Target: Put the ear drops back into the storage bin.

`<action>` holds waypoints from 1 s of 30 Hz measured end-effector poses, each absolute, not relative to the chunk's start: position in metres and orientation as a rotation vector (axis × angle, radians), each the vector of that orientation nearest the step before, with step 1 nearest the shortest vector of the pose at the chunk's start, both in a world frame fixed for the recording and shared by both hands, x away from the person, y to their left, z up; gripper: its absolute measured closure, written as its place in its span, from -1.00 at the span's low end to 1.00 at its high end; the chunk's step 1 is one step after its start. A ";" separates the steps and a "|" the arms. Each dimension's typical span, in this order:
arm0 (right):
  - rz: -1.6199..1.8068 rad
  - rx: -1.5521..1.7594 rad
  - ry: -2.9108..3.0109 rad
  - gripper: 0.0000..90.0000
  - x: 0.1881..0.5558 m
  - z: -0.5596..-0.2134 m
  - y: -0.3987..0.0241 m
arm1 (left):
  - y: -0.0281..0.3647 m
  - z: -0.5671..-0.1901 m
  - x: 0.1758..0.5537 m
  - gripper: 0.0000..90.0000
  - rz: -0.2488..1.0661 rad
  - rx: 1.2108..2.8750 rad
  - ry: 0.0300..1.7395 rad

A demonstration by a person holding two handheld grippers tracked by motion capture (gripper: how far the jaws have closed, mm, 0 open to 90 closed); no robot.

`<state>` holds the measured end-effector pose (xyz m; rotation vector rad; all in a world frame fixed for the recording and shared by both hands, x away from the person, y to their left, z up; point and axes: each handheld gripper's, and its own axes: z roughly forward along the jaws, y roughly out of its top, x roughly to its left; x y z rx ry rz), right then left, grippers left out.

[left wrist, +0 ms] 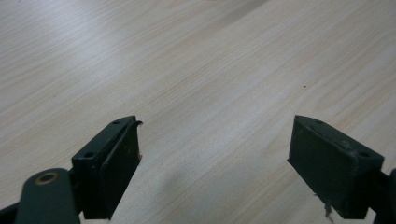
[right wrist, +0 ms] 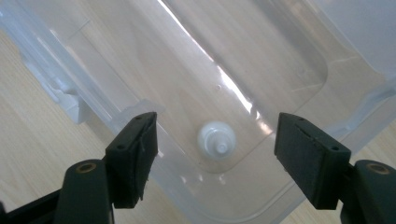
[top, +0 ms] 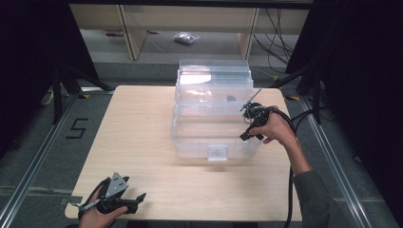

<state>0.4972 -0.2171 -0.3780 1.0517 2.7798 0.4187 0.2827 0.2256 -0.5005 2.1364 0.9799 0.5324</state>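
Table (top: pixel 142 142) carries a clear plastic bin (top: pixel 214 118) at its far-right part, lid open and tilted back. Right gripper (top: pixel 251 124) hovers over the bin's right rim, jaws wide, nothing between the pads. Left gripper (top: pixel 135 202) rests at the near-left corner of the table, jaws wide, empty. Small white bottle (right wrist: pixel 216 141) stands on the bin floor near a corner, directly below the right jaws, untouched.

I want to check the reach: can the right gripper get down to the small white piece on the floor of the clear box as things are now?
Probably yes. The right gripper hangs open over the lidless clear box, the small white piece directly below, nothing between.
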 end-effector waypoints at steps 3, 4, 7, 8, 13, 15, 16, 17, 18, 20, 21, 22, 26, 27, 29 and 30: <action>0.429 1.064 2.766 -0.35 0.494 -0.377 -0.217 | 0.226 -0.500 0.283 -0.65 0.532 2.138 0.983; 0.445 1.065 2.763 -0.37 0.493 -0.377 -0.217 | 0.226 -0.500 0.283 -0.65 0.536 2.146 0.980; 0.463 1.072 2.754 -0.40 0.490 -0.377 -0.218 | 0.226 -0.500 0.283 -0.65 0.537 2.149 0.978; 0.470 1.068 2.747 -0.41 0.489 -0.376 -0.219 | 0.226 -0.500 0.283 -0.65 0.535 2.148 0.980; 0.506 1.063 2.733 -0.42 0.482 -0.374 -0.222 | 0.226 -0.500 0.284 -0.65 0.536 2.150 0.978; 0.515 1.059 2.724 -0.43 0.480 -0.372 -0.223 | 0.226 -0.501 0.283 -0.65 0.534 2.136 0.982; 0.530 1.051 2.721 -0.43 0.479 -0.372 -0.223 | 0.226 -0.501 0.283 -0.65 0.534 2.138 0.981; 0.541 1.063 2.724 -0.43 0.477 -0.372 -0.223 | 0.226 -0.500 0.284 -0.65 0.536 2.151 0.978; 0.545 1.046 2.721 -0.43 0.477 -0.372 -0.224 | 0.226 -0.500 0.283 -0.65 0.536 2.149 0.980; 0.547 1.047 2.720 -0.43 0.475 -0.372 -0.224 | 0.226 -0.501 0.283 -0.65 0.534 2.136 0.982; 0.556 1.051 2.721 -0.43 0.474 -0.373 -0.224 | 0.226 -0.501 0.283 -0.65 0.535 2.136 0.982; 0.557 1.063 2.721 -0.43 0.472 -0.373 -0.224 | 0.226 -0.501 0.283 -0.65 0.534 2.139 0.981; 0.589 1.056 2.711 -0.45 0.468 -0.373 -0.224 | 0.226 -0.501 0.283 -0.65 0.535 2.138 0.981; 0.589 1.048 2.703 -0.46 0.467 -0.373 -0.224 | 0.226 -0.501 0.283 -0.65 0.534 2.139 0.981; 0.598 1.072 2.699 -0.48 0.465 -0.371 -0.223 | 0.226 -0.501 0.283 -0.65 0.535 2.137 0.982; 0.599 1.082 2.696 -0.48 0.464 -0.370 -0.224 | 0.225 -0.501 0.283 -0.65 0.536 2.136 0.983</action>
